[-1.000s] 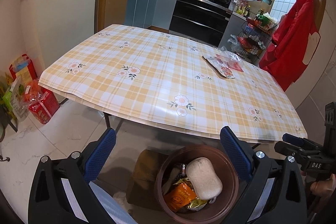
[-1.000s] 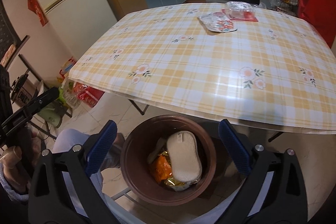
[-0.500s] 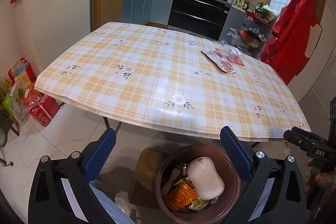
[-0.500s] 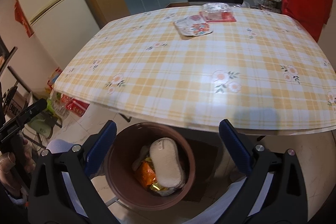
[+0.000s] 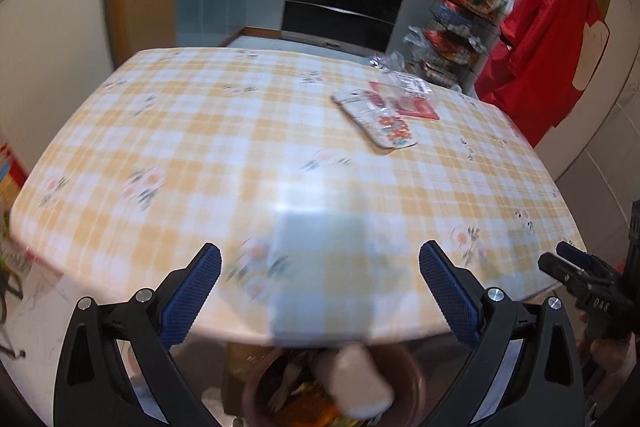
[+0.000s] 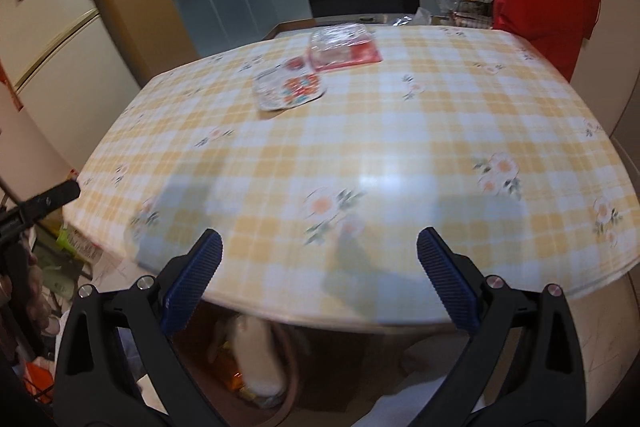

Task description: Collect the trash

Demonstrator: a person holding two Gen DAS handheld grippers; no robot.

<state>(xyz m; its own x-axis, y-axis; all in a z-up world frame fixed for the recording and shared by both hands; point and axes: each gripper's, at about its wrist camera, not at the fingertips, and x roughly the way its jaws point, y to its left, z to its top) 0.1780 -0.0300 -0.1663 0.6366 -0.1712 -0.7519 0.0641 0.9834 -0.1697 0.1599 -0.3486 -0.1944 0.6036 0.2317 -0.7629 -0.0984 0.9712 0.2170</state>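
Note:
A brown round bin (image 5: pixel 408 371) stands on the floor under the table's near edge, with a whitish pad (image 5: pixel 356 383) and orange wrappers in it; it also shows in the right wrist view (image 6: pixel 292 359). On the yellow checked table (image 5: pixel 240 131) lie a flat flowered packet (image 5: pixel 380 119) and a clear crinkled bag on a red packet (image 5: pixel 408 95); they also show in the right wrist view, packet (image 6: pixel 290 89) and bag (image 6: pixel 340 47). My left gripper (image 5: pixel 320 291) and right gripper (image 6: pixel 318 287) are both open and empty at the table's near edge.
A cream fridge (image 6: pixel 52 39) stands at the left. Grey kitchen cabinets and a black oven (image 5: pixel 348 7) lie behind the table. A wire rack of goods (image 5: pixel 460 27) and a red garment (image 5: pixel 552 27) are at the right. Bags sit on the floor at the left.
Both grippers have risen and moved forward over the table's near edge. The bin has slipped to the bottom of both views. Both jaws stay open.

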